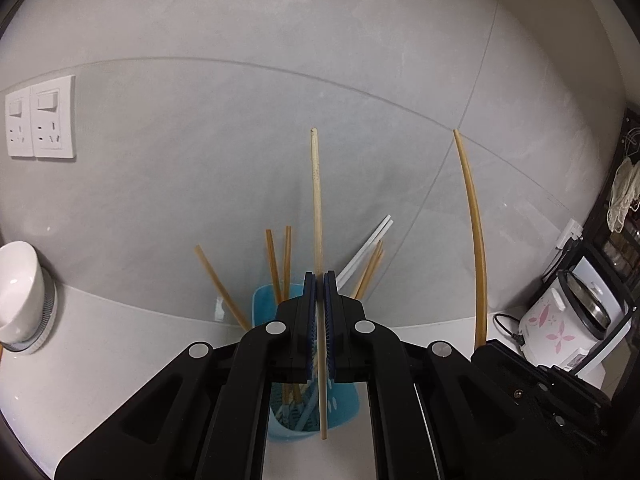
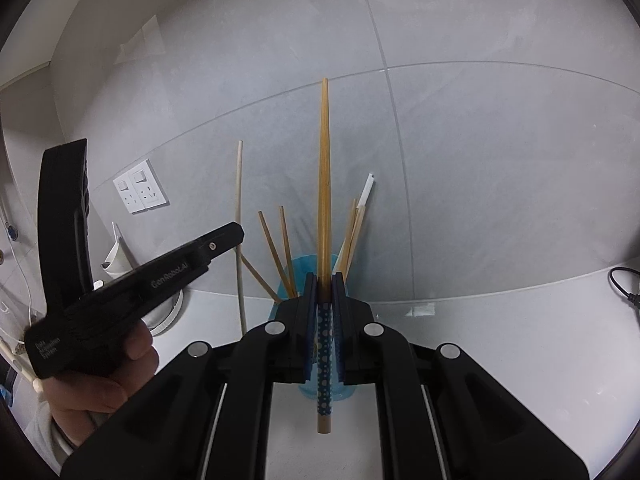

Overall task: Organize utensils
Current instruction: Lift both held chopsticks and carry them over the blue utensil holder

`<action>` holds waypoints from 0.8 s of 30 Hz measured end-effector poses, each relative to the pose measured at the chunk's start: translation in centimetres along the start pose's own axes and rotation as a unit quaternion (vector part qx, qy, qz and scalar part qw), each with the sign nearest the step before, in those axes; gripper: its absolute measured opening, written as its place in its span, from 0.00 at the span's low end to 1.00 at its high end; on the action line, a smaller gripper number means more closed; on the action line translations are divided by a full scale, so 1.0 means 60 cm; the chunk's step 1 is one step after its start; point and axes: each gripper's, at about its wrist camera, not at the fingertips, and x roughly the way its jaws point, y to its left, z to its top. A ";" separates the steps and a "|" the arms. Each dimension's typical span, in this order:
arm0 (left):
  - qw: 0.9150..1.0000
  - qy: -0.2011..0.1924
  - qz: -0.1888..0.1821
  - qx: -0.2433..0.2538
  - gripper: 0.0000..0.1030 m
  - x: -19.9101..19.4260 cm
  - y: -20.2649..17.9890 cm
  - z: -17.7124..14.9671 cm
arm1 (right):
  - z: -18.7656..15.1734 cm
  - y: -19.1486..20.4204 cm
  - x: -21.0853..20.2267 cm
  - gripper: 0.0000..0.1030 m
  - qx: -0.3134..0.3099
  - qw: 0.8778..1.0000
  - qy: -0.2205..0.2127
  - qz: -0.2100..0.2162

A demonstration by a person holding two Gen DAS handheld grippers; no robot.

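My left gripper is shut on a pale wooden chopstick, held upright above a blue utensil holder. The holder stands on the white counter and has several wooden and white chopsticks in it. My right gripper is shut on a darker chopstick with a blue dotted end, also upright above the blue holder. The right gripper's chopstick shows at the right of the left wrist view. The left gripper's body and its pale chopstick show at the left of the right wrist view.
A white bowl sits upturned at the left counter edge. Wall sockets are on the grey tiled wall. A rice cooker with a black cable stands at the right, with a dark rack behind it.
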 end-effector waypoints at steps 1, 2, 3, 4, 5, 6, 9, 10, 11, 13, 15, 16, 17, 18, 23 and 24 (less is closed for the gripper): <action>1.000 -0.001 -0.002 0.001 0.03 0.008 0.000 -0.002 | -0.001 -0.003 0.004 0.06 0.001 1.000 0.001 0.000; 1.000 -0.001 -0.002 0.002 0.03 0.014 0.000 -0.004 | 0.000 -0.003 0.007 0.06 0.001 1.000 0.002 0.000; 1.000 -0.003 -0.002 0.005 0.03 0.019 -0.001 -0.007 | 0.000 -0.003 0.012 0.06 0.001 1.000 0.003 -0.001; 1.000 -0.005 -0.002 0.008 0.03 0.025 -0.002 -0.010 | 0.000 -0.004 0.016 0.06 0.001 1.000 0.004 -0.001; 1.000 -0.006 -0.002 0.011 0.03 0.030 -0.002 -0.014 | -0.001 -0.005 0.019 0.06 0.001 1.000 0.005 -0.001; 1.000 -0.006 -0.002 0.012 0.03 0.034 -0.002 -0.016 | -0.001 -0.005 0.020 0.06 0.000 1.000 0.005 -0.001; 1.000 -0.006 -0.001 0.017 0.03 0.048 -0.003 -0.026 | -0.002 -0.005 0.029 0.06 0.001 1.000 0.008 -0.001; 1.000 -0.006 -0.002 0.017 0.03 0.050 0.001 -0.029 | -0.002 -0.005 0.031 0.06 0.002 1.000 0.008 -0.002; 1.000 -0.005 -0.001 0.019 0.03 0.054 0.001 -0.032 | -0.002 -0.006 0.034 0.06 0.003 1.000 0.010 -0.002; 1.000 -0.005 -0.001 0.019 0.03 0.059 0.003 -0.038 | -0.003 -0.009 0.035 0.06 0.004 1.000 0.012 -0.002; 1.000 -0.002 -0.001 0.020 0.03 0.064 0.004 -0.042 | -0.004 -0.009 0.038 0.06 0.004 1.000 0.014 -0.003; 1.000 -0.001 0.000 0.021 0.03 0.070 -0.003 -0.046 | -0.004 -0.009 0.039 0.06 0.005 1.000 0.014 -0.003; 1.000 0.001 0.000 0.021 0.03 0.071 -0.002 -0.047 | -0.006 -0.008 0.040 0.06 0.004 1.000 0.015 -0.003; 1.000 0.001 0.000 0.021 0.03 0.071 -0.001 -0.048 | -0.007 -0.008 0.039 0.06 0.004 1.000 0.016 -0.003; 1.000 0.009 0.002 0.027 0.03 0.080 -0.005 -0.058 | -0.006 -0.010 0.041 0.06 0.005 1.000 0.016 -0.003; 1.000 0.012 0.001 0.028 0.03 0.082 -0.006 -0.061 | -0.006 -0.009 0.041 0.06 0.004 1.000 0.016 -0.004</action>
